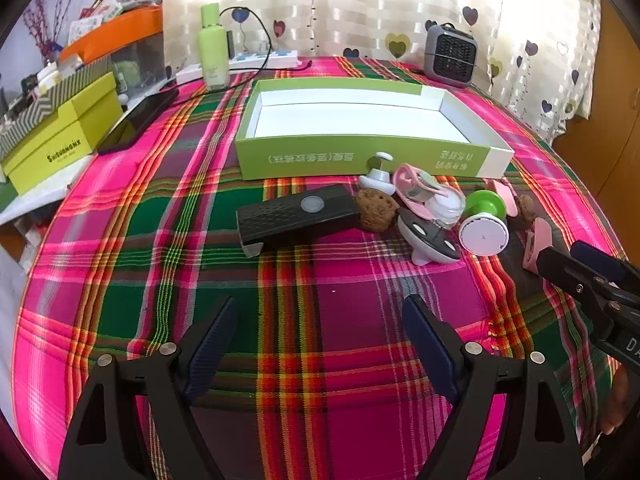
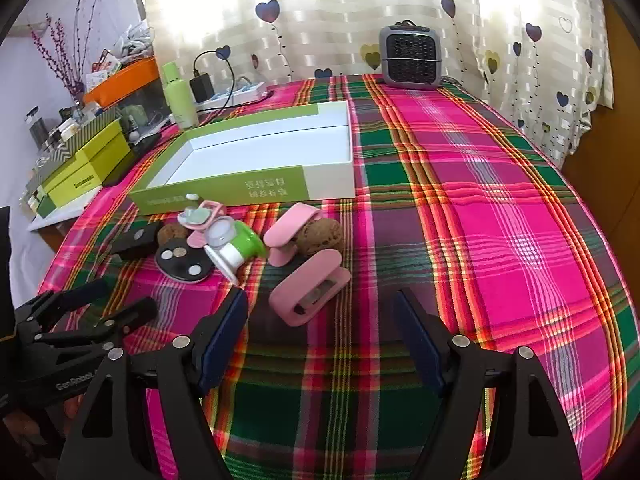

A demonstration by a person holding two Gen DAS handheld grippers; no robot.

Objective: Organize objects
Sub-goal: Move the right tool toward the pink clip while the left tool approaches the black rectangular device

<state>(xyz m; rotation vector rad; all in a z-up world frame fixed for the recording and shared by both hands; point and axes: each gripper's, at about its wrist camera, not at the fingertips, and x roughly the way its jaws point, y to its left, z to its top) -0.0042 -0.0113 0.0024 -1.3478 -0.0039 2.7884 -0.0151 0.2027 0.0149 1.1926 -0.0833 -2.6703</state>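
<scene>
I see both my left hand-held gripper (image 1: 320, 316) and right hand-held gripper (image 2: 320, 308) spread wide, holding nothing, above the plaid counter (image 2: 500, 220). The small objects (image 1: 432, 208), including what may be two walnuts, cluster just before the empty green box (image 1: 360, 120).

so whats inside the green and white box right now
Nothing visible: the green and white box shows only its bare white floor. The strip just behind its near wall is hidden in both views.
</scene>
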